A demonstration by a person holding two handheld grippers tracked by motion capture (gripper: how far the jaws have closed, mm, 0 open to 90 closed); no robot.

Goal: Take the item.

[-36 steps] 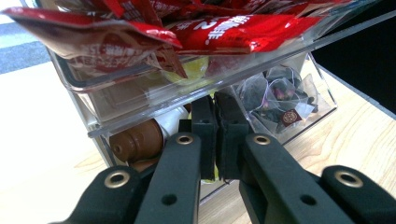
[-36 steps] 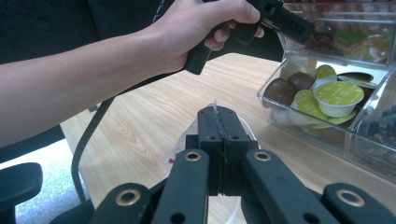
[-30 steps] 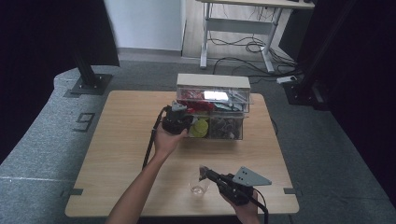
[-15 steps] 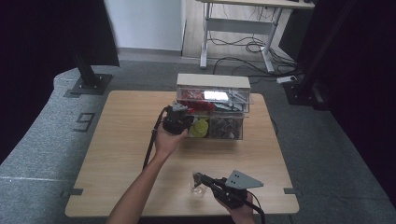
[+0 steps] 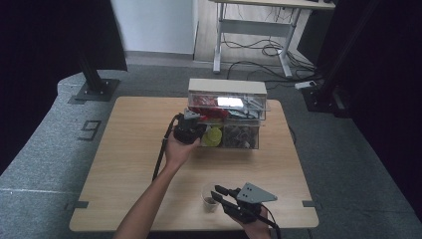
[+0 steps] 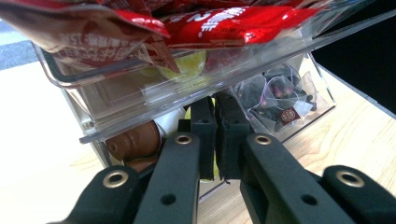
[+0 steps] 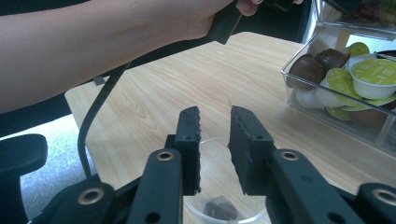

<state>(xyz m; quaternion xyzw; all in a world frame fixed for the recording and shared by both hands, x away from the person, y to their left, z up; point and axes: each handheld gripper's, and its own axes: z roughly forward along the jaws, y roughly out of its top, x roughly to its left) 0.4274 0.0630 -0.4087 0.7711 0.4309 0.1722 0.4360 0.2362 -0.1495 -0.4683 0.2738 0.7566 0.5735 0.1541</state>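
Observation:
A clear organiser box point(image 5: 226, 88) with a pale lid stands at the back middle of the table. My left gripper point(image 5: 191, 130) is at its left front with its jaws shut; in the left gripper view the gripper point(image 6: 215, 107) sits pads together just under a pulled-out clear drawer point(image 6: 140, 93) of red packets point(image 6: 224, 23). Near the front edge, my right gripper point(image 5: 221, 193) hovers over a small clear cup point(image 5: 210, 200). In the right gripper view this gripper point(image 7: 215, 121) has just been opening, with nothing between the pads. A dark piece point(image 7: 219, 207) lies in the cup point(image 7: 194, 205).
Brown, white and green-topped capsules point(image 7: 373, 74) fill the box's lower left bin, and clear tea bags point(image 6: 275, 93) the right one. The left forearm point(image 7: 116, 42) and its trailing cable point(image 7: 98, 112) cross the table's middle. A desk point(image 5: 259, 15) stands beyond the table.
My right gripper has shifted a little left, over the cup, and its jaws have parted. The left gripper has stayed at the box.

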